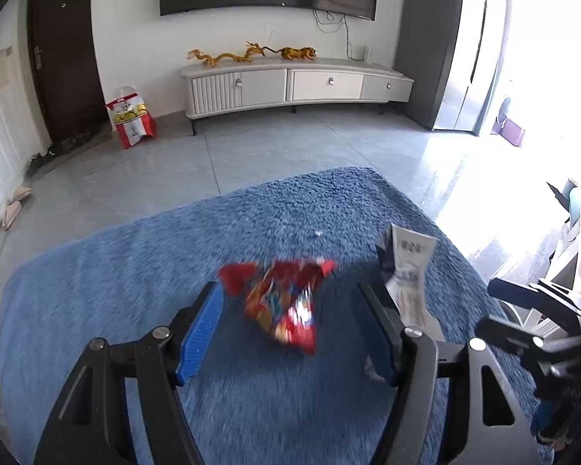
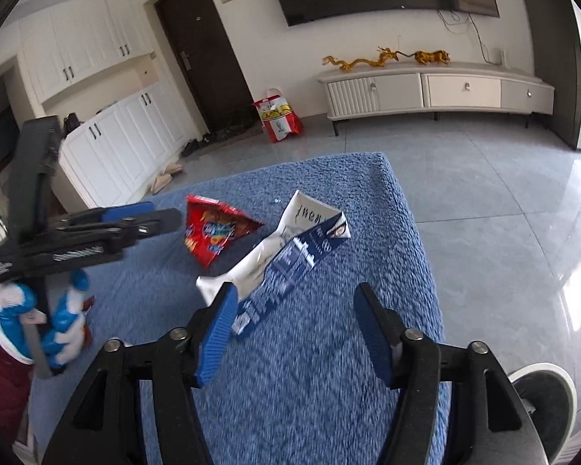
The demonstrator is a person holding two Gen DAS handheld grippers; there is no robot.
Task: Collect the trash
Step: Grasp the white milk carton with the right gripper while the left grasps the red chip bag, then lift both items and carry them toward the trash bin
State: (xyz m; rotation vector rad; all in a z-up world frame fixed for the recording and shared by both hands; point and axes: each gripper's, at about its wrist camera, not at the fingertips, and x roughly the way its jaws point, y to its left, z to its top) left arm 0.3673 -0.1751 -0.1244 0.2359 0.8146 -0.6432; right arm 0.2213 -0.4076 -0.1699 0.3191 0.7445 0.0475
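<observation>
A big blue fuzzy rug (image 2: 329,348) is covering the table top, and it is holding all the trash; the grey floor (image 1: 290,135) is lying past its far edge. 2 pieces of trash are lying on the rug, near each other but not stacked as far as I can tell; the long blue and white wrapper (image 2: 286,255) is the bigger one, and the red snack bag (image 2: 213,232) is sitting just to its left, crumpled into a pointy shape.

The left gripper (image 1: 290,325) is hanging over the red snack bag (image 1: 286,306) with its tongs wide; the bag is showing between them, but the pads are not pressing it (the picture is blurry here, so the hand is likely moving fast). The right gripper (image 2: 294,333) is pointing down at the near end of the long wrapper; its tongs are wide too, and nothing is being squeezed.

To do this well, I think each hand should be slowing down first; then it should be going low, so 1 pad is sliding under a raised fold; thin crinkly bags are slipping easily, so pinching a thick, bunched part is safer than a flat edge; the fuzzy rug may be catching a pad, so dipping gently is best.
</observation>
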